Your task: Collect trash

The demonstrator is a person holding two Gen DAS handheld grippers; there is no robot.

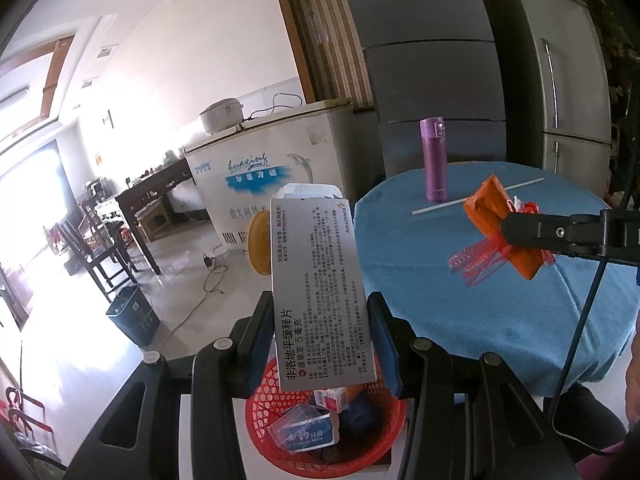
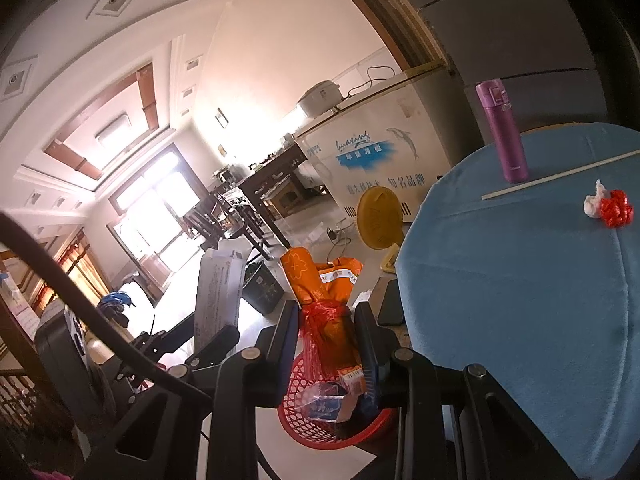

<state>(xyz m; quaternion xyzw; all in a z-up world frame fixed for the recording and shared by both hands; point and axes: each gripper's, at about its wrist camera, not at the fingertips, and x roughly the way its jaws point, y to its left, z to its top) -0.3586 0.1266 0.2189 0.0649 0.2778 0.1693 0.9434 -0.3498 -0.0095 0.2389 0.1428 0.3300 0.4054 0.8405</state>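
Note:
My left gripper (image 1: pixel 320 312) is shut on a tall silver medicine box (image 1: pixel 320 292), held upright over a red mesh basket (image 1: pixel 260 404) that holds several small cartons. My right gripper (image 2: pixel 326 320) is shut on an orange packet (image 2: pixel 320 276) wrapped in red netting, also above the red mesh basket (image 2: pixel 296 384). In the left wrist view the right gripper (image 1: pixel 516 232) and its orange packet (image 1: pixel 486 204) hang over the blue table. A crumpled red scrap (image 2: pixel 616 208) and a white tissue (image 2: pixel 594 202) lie on the blue cloth.
The round blue-clothed table (image 2: pixel 520 300) carries a purple flask (image 2: pixel 502 132) and a long white stick (image 2: pixel 560 174). A yellow fan (image 2: pixel 378 218), a chest freezer (image 1: pixel 272 168), a dark floor bin (image 1: pixel 134 316) and a dark wooden table with chairs stand beyond.

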